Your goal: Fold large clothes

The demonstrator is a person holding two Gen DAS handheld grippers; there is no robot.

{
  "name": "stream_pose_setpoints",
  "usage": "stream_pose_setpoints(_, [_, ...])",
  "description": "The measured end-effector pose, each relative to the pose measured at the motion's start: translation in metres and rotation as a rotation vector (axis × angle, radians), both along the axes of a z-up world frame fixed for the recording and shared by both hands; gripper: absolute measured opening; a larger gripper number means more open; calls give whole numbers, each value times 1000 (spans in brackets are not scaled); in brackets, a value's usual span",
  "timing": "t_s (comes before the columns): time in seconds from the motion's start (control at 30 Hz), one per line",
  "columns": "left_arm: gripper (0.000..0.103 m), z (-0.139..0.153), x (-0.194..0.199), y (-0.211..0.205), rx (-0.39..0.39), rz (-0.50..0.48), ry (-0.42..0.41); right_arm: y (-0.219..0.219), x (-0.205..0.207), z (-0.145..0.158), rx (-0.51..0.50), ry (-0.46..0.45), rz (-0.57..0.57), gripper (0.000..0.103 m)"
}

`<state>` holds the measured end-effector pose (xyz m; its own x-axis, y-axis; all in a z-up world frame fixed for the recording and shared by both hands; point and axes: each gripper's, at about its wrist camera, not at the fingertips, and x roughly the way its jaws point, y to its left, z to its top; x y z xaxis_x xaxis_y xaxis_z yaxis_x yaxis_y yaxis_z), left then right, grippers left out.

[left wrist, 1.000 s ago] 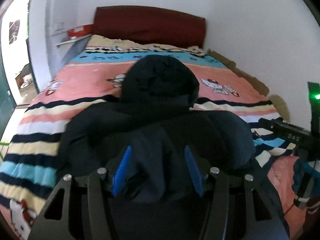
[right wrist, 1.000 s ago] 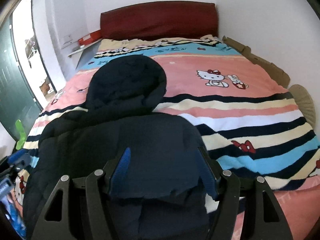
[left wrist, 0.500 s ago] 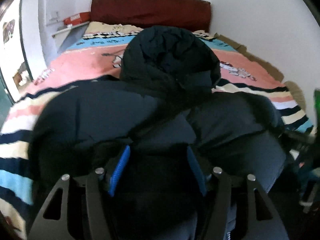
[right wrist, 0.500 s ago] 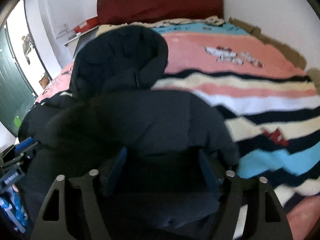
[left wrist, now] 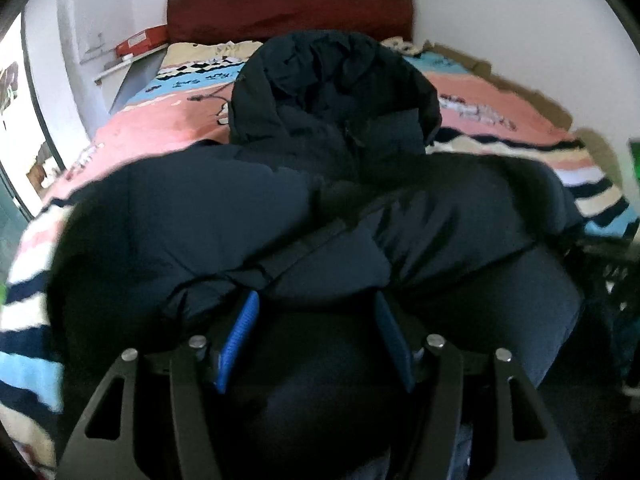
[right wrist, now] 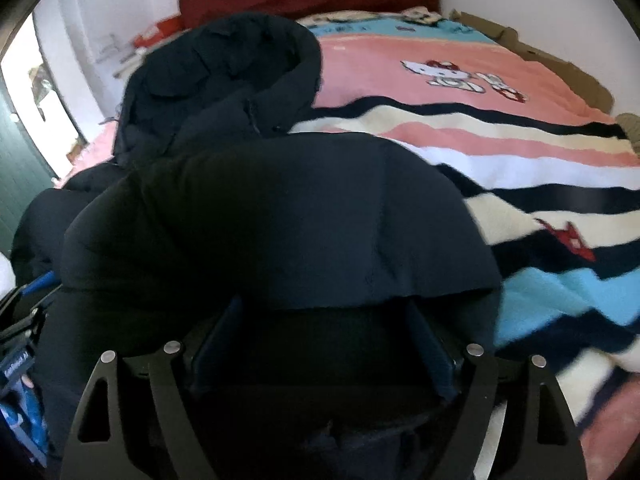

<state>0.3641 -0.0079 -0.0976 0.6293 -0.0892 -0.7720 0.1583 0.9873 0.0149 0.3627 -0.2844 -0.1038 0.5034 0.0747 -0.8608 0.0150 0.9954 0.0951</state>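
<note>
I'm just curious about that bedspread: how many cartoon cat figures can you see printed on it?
2 clearly, side by side on the pink band of the bedspread: a larger one and a smaller one. The dark jacket may hide others.

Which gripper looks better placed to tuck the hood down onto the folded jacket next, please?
Probably the left gripper. In its view the hood lies straight ahead beyond the folded jacket; from the right gripper, whose jaws are opening over the fabric, the hood sits off to the left.

Striped cartoon-cat blanket (right wrist: 500,152) on the bed — dark red headboard (left wrist: 288,4), red box (left wrist: 142,40).
</note>
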Motion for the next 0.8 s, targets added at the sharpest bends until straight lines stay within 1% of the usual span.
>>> stream_pose_setpoints(0.03, [58,8,-8,0,1,-7,-22,2,-4,8,-10,-10,-1,79])
stream_pose_setpoints(0.07, [58,15,-14,-1,-3,-16,-45,8,-11,21,-20,-43,22,79])
stream_pose_setpoints(0.13, [58,26,-28,-6,-7,-46,-77,16,-22,36,-20,-86,68,79])
stream_pose_setpoints(0.2, [58,27,-34,-11,-6,-69,-77,23,-33,44,1,-115,102,79])
stream_pose_setpoints(0.23, [58,19,-35,-15,2,-87,-55,25,-36,43,12,-115,112,79])
stream_pose_setpoints(0.3, [59,4,-32,-19,26,-94,-24,29,-36,30,13,-85,127,79])
stream_pose_setpoints(0.33, [60,-5,-29,-18,17,-94,-8,29,-35,22,8,-69,126,80])
stream_pose_setpoints(0.43, [61,-17,-23,-17,-8,-93,5,28,-30,-3,21,-27,116,81])
stream_pose_setpoints(0.53, [61,-26,-19,-22,30,-92,0,26,-21,-18,23,-5,105,81])
stream_pose_setpoints(0.57, [61,-30,-19,-26,50,-91,-3,28,-20,-21,22,2,103,81])
stream_pose_setpoints(0.63, [61,-33,-20,-28,61,-88,-2,29,-15,-27,21,12,99,82])
stream_pose_setpoints(0.8, [61,-30,-18,-25,43,-96,27,26,-16,-28,36,21,102,82])
